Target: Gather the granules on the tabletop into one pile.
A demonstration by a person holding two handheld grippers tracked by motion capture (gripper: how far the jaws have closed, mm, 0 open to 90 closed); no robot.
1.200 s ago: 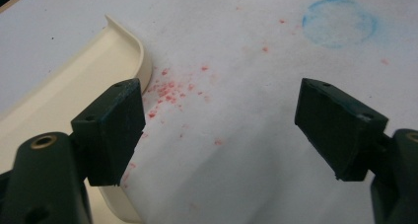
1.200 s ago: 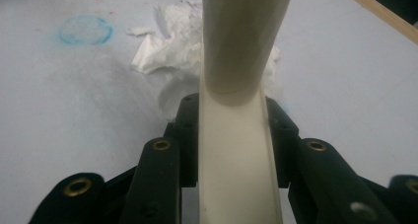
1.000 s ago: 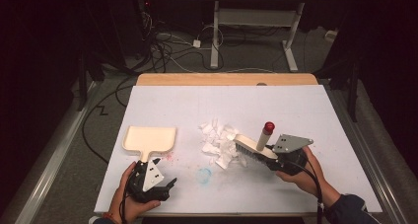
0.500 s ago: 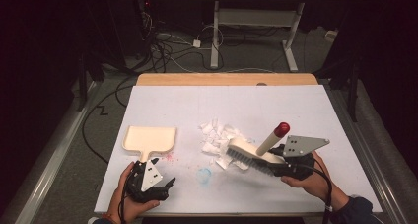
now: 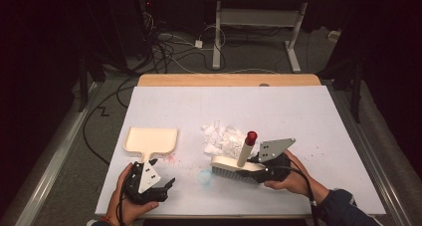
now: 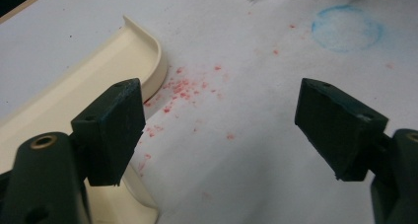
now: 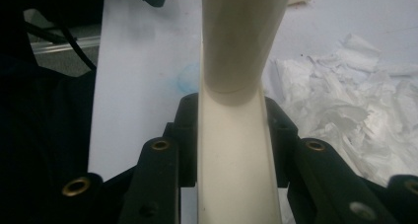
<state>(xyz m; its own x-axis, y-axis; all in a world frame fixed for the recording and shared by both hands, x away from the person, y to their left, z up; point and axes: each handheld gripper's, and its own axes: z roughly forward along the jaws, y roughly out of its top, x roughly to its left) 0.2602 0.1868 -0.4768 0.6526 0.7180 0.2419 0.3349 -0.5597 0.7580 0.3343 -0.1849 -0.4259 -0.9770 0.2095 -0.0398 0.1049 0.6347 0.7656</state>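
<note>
The brush (image 5: 235, 163) is clamped in the right gripper (image 7: 230, 135) with its bristles on the table beside the paper scraps (image 5: 221, 138), apparently ready for sweeping; the left gripper (image 6: 222, 130) is spread wide, empty, by the dustpan (image 5: 149, 140), probably to steady it.

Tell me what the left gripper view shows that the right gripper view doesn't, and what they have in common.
Left gripper view alone: the left gripper with its jaws wide apart over bare table, the cream dustpan beside its left jaw, and red specks scattered on the white table sheet.

Right gripper view alone: the right gripper shut on the brush, whose cream handle runs up between the jaws.

Both: the white table sheet, the faint blue ring stain and the torn white paper scraps, which are cut off at the left view's top edge.
</note>
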